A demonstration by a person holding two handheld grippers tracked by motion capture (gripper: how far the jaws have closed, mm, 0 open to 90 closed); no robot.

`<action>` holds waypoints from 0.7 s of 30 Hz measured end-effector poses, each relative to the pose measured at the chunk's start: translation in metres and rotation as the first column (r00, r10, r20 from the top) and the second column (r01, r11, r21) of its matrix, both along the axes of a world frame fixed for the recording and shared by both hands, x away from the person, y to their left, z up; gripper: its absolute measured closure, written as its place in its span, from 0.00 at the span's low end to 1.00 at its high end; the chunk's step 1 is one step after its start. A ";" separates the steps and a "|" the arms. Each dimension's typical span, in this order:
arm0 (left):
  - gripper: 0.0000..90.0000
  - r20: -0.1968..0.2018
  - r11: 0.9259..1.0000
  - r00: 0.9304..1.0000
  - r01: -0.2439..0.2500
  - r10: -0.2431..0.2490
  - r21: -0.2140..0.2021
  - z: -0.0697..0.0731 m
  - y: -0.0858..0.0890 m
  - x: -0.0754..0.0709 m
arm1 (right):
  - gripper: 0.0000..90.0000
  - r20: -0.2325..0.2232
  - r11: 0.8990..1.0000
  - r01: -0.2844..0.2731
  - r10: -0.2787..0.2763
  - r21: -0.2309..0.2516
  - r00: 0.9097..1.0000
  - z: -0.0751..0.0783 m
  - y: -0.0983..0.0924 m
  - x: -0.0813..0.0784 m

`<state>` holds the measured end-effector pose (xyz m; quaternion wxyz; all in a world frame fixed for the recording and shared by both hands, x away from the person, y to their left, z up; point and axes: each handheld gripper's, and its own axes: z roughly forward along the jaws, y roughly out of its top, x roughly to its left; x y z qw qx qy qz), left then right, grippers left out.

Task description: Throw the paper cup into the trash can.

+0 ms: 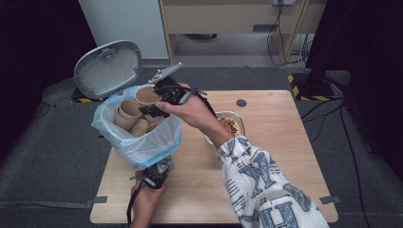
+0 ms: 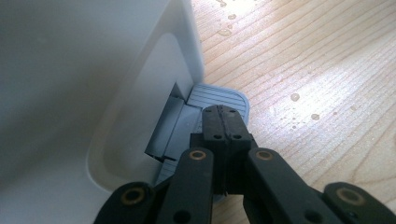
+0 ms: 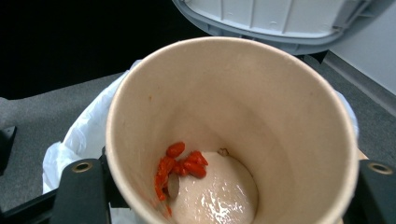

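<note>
Several droplets, perhaps water, dot the wooden table on grey carpet.

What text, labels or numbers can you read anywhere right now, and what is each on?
"Y": large grey-blue letter on the sleeve of the person's right arm, high view.
"H": large letter lower on the same sleeve; the small print around both letters is too blurred to read.
Nothing readable on the paper cup held by the right tongs, the bin lid, the bin liner, or the pedal under the left tongs.
</note>
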<state>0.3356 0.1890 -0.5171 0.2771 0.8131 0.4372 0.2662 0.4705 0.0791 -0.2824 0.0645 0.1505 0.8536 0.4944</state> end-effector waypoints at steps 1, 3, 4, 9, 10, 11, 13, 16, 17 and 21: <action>0.99 0.001 1.000 1.000 0.001 -0.001 0.000 0.000 0.000 0.000 | 0.21 -0.007 1.000 -0.003 0.003 0.012 1.000 -0.001 0.003 -0.001; 0.99 0.000 1.000 1.000 0.002 -0.002 -0.002 0.000 0.000 0.000 | 0.12 0.003 1.000 -0.010 0.010 0.026 1.000 -0.003 0.007 -0.002; 0.99 0.000 1.000 1.000 0.002 -0.002 -0.003 0.000 0.000 0.000 | 0.11 0.017 1.000 -0.003 0.002 0.029 1.000 -0.003 0.007 -0.002; 0.99 0.001 1.000 1.000 0.002 -0.002 -0.004 0.000 0.000 0.000 | 0.11 0.017 1.000 0.010 -0.011 0.023 1.000 -0.004 0.000 0.000; 0.99 0.001 1.000 1.000 0.001 -0.001 -0.003 0.000 0.000 0.000 | 0.11 0.015 1.000 0.015 -0.015 0.023 1.000 -0.004 -0.002 0.000; 0.99 0.001 1.000 1.000 0.000 0.000 -0.002 0.000 0.000 0.000 | 0.12 0.013 1.000 0.016 -0.016 0.022 1.000 -0.004 -0.004 0.001; 0.99 0.000 1.000 1.000 0.003 -0.003 -0.004 0.000 0.000 0.000 | 0.12 0.011 1.000 0.016 -0.016 0.020 1.000 -0.005 -0.007 0.001; 0.99 0.000 1.000 1.000 0.003 -0.003 -0.003 0.000 0.000 0.000 | 0.12 0.016 1.000 0.020 -0.021 0.014 1.000 -0.005 -0.011 0.001; 0.99 0.000 1.000 1.000 0.003 -0.003 -0.003 0.000 0.000 0.000 | 0.12 0.015 1.000 0.022 -0.023 0.015 1.000 -0.005 -0.013 0.001; 0.99 0.000 1.000 1.000 0.004 -0.004 -0.005 0.000 0.001 0.000 | 0.11 0.017 0.999 0.039 -0.039 0.007 0.999 -0.006 -0.018 0.003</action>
